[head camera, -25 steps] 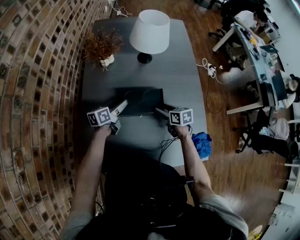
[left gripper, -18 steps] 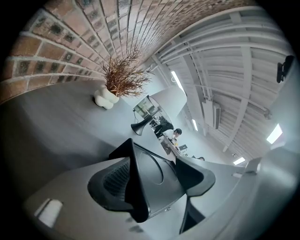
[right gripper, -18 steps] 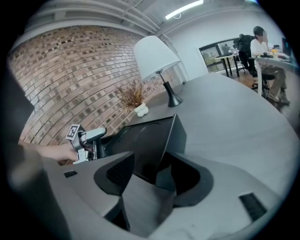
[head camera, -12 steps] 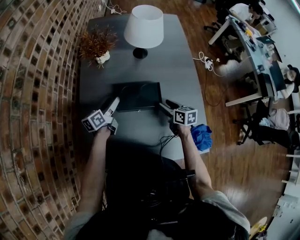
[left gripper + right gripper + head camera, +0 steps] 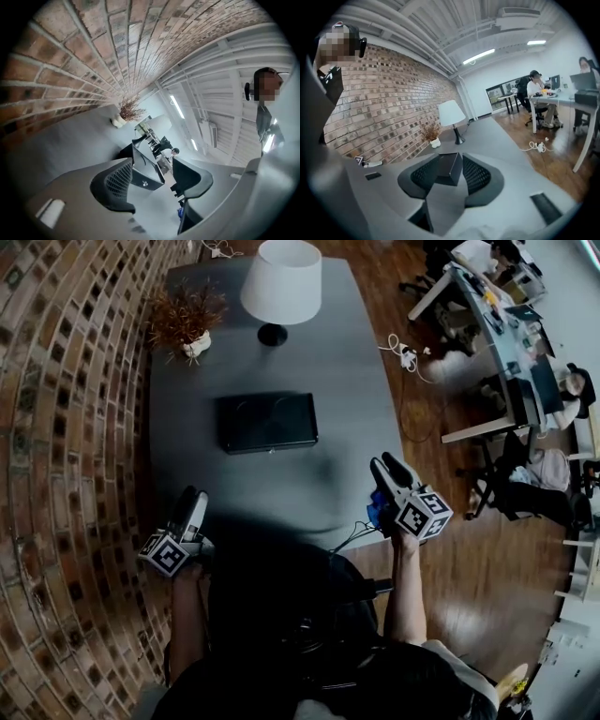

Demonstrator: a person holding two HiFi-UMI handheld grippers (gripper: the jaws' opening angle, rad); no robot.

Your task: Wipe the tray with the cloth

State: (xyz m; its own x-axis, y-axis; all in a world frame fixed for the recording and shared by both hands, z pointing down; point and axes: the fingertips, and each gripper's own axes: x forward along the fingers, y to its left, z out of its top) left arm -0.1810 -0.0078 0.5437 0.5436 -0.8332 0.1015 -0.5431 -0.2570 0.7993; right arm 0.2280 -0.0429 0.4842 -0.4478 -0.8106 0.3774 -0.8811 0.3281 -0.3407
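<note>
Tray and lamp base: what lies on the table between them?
Nothing: in the head view the grey table is bare between the black tray and the lamp base; the dried plant stands aside.

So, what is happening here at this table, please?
A person holds the left gripper and the right gripper near the front edge of the table, both away from the black tray. Both are empty; their jaws have just been closing on nothing. The blue cloth lies by the right gripper, so wiping is not under way.
</note>
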